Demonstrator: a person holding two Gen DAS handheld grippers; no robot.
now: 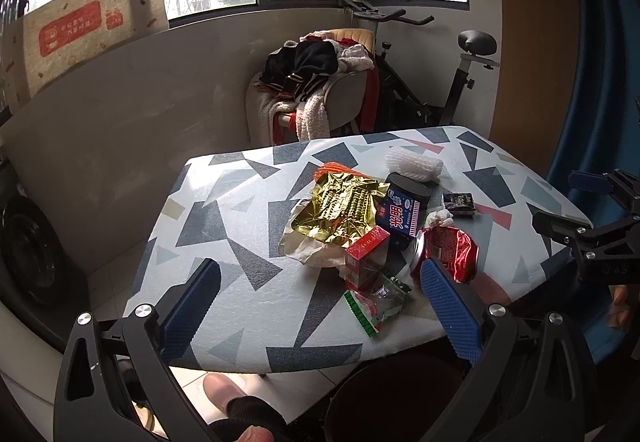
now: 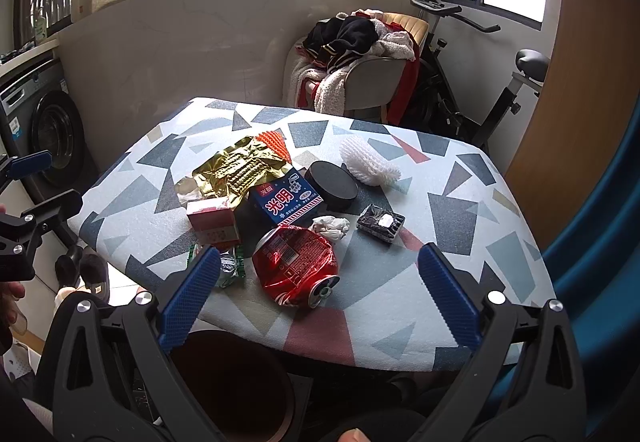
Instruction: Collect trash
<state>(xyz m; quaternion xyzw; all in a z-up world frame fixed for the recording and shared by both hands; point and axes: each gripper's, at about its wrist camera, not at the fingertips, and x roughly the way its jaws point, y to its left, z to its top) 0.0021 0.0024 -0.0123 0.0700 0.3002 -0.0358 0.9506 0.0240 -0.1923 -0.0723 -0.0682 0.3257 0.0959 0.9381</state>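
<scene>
A heap of trash lies on the patterned table (image 1: 224, 282): gold foil wrapper (image 1: 340, 208), blue carton (image 1: 400, 216), small red box (image 1: 366, 254), crushed red can (image 1: 448, 250) and green-edged wrapper (image 1: 378, 304). My left gripper (image 1: 320, 278) is open, just short of the box and wrapper, holding nothing. In the right wrist view my right gripper (image 2: 320, 262) is open, with the crushed red can (image 2: 296, 266) between its fingertips but untouched. Behind it lie the blue carton (image 2: 286, 202), a tissue wad (image 2: 330, 226), a black packet (image 2: 380, 222) and white foam netting (image 2: 368, 160).
A dark round bin (image 2: 240, 382) stands on the floor under the table's near edge. A chair heaped with clothes (image 2: 352, 54) and an exercise bike (image 2: 480, 82) stand behind the table. A washing machine (image 2: 52, 134) is at the left. A person's foot (image 1: 220, 390) is below.
</scene>
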